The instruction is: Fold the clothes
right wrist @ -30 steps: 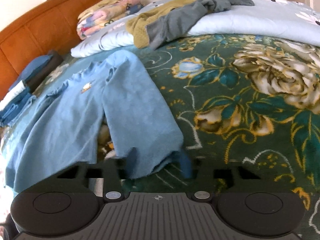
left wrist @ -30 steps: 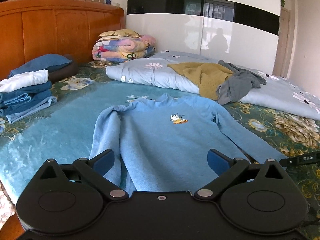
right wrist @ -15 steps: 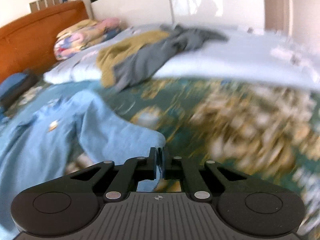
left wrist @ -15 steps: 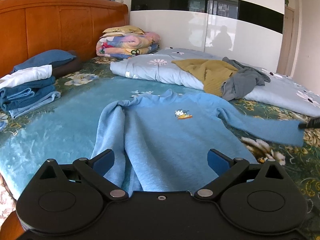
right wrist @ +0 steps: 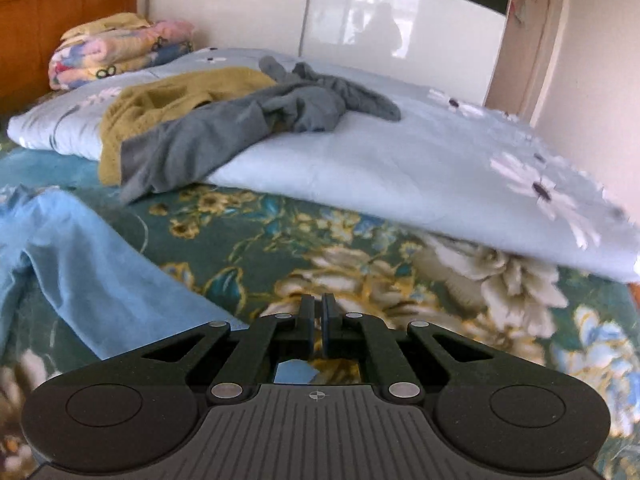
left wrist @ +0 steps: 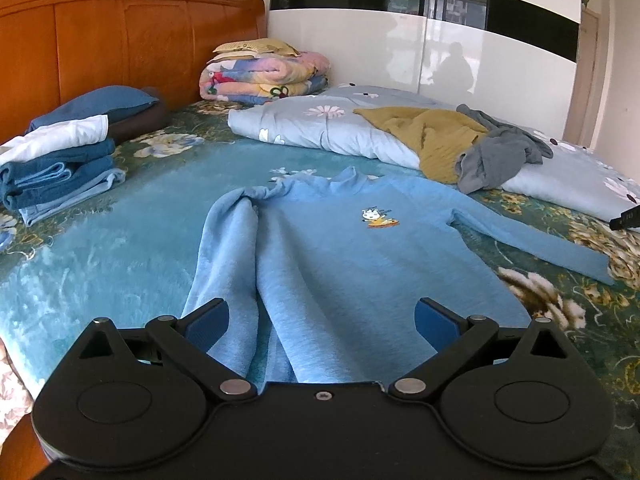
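Across the middle of the left wrist view the light blue sweater (left wrist: 352, 256) lies face up on the bed (left wrist: 100, 248), one sleeve bunched along its body at centre left, the other sleeve (left wrist: 532, 236) stretched toward the right edge. The left tongs (left wrist: 320, 320) stand wide over the hem, holding nothing. The right tongs (right wrist: 319, 326) are pressed narrow; blue cloth shows just behind them at the bottom centre, but whether they pinch the cuff I cannot tell. If the hold is thin, the sleeve could slip free mid-fold and drag the body askew. Clear of the fold, at upper right, lie a mustard garment (left wrist: 424, 140) and a grey garment (left wrist: 496, 152) on the quilt (left wrist: 320, 128); folded stack (left wrist: 56, 168) sits at far left.
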A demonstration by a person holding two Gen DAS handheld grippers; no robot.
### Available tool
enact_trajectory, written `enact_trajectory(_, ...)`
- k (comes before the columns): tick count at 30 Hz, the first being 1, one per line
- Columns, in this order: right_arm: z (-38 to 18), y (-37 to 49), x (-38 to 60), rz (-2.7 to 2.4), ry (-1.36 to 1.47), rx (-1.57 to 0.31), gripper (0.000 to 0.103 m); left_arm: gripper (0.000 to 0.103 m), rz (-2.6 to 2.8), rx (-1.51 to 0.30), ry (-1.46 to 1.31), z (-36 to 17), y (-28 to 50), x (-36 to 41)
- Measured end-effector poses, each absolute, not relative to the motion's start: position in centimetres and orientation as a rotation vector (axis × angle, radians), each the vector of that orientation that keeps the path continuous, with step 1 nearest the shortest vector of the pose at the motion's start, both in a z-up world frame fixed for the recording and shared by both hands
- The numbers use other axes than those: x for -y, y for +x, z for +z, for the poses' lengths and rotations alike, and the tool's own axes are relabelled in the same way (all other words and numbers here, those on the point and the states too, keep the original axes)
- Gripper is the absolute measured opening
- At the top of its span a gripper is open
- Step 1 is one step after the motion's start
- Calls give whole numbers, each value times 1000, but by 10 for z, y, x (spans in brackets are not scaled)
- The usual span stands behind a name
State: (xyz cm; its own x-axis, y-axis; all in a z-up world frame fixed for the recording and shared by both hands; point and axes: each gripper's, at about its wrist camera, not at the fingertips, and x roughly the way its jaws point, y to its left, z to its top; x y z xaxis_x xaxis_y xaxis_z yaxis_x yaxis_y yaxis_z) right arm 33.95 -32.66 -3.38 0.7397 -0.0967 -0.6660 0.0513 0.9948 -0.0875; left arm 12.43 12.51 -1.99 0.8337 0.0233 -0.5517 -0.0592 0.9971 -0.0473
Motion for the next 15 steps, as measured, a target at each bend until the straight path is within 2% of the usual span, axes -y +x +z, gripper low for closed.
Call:
enact_trajectory(6,-5,321,297,39,-53,-652,4,98,66,-569,-73,-17,126,-136)
enact_trajectory(8,5,310,283,107,-33,-629,7,98,82,-562,-85,-16,124,-142)
enact_trajectory(10,7,297,266,178,-22,-623,18,98,103,-559,-99,-16,121,-150)
enact_trajectory(11,5,290,255,216,-18,-629,30,98,114,-559,-105,-17,119,-155)
enact_trajectory(12,1,282,245,254,-18,-639,34,98,125,-559,-111,-17,117,-160)
enact_trajectory(14,-9,267,224,322,-24,-661,36,98,148,-559,-123,-18,114,-169)
enact_trajectory(15,-13,260,215,340,-24,-671,41,98,161,-559,-130,-19,112,-175)
